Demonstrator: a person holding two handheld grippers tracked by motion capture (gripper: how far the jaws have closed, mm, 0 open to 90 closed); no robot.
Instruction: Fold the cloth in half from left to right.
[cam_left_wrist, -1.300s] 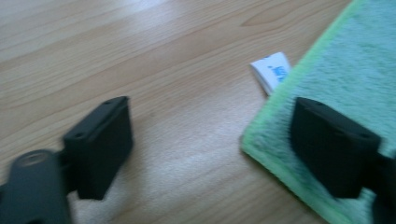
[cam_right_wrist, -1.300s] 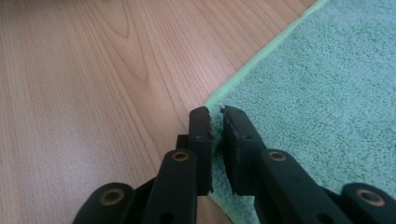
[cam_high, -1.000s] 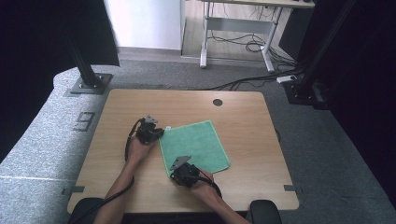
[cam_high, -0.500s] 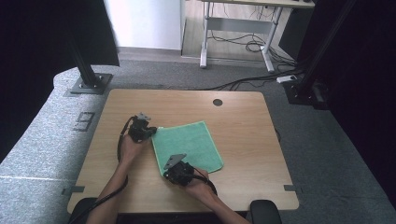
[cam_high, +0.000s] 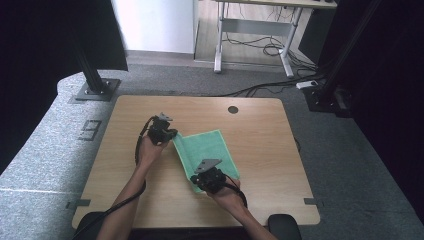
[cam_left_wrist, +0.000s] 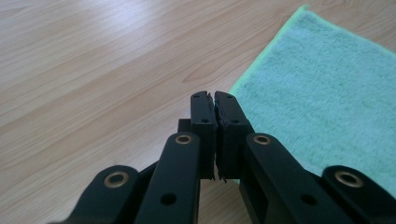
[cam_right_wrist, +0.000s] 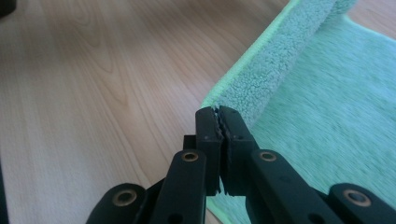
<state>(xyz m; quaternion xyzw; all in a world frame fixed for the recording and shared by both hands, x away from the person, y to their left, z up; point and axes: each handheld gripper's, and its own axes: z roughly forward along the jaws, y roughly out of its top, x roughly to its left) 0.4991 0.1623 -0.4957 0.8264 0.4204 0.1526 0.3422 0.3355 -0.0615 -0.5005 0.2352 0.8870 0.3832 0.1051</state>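
Note:
A green towel (cam_high: 210, 147) lies on the wooden table (cam_high: 280, 165), right of its middle. My left gripper (cam_high: 172, 135) is shut on the towel's far left corner. My right gripper (cam_high: 197, 176) is shut on its near left corner. Between the two the left edge stands a little off the table. In the left gripper view the closed jaws (cam_left_wrist: 214, 97) meet the towel's (cam_left_wrist: 327, 84) edge at their tip. In the right gripper view the closed jaws (cam_right_wrist: 218, 109) pinch the edge, and the towel (cam_right_wrist: 336, 107) rises from them as a raised strip toward the top right.
A round cable hole (cam_high: 233, 109) sits near the table's far edge. Bare wood lies left of the towel and along the right side. Black stand bases (cam_high: 92, 90) rest on the grey floor beyond the table's far corners.
Both hands have risen a little and shifted slightly right. The towel's left edge has come up off the table with them. Both jaws stay closed.

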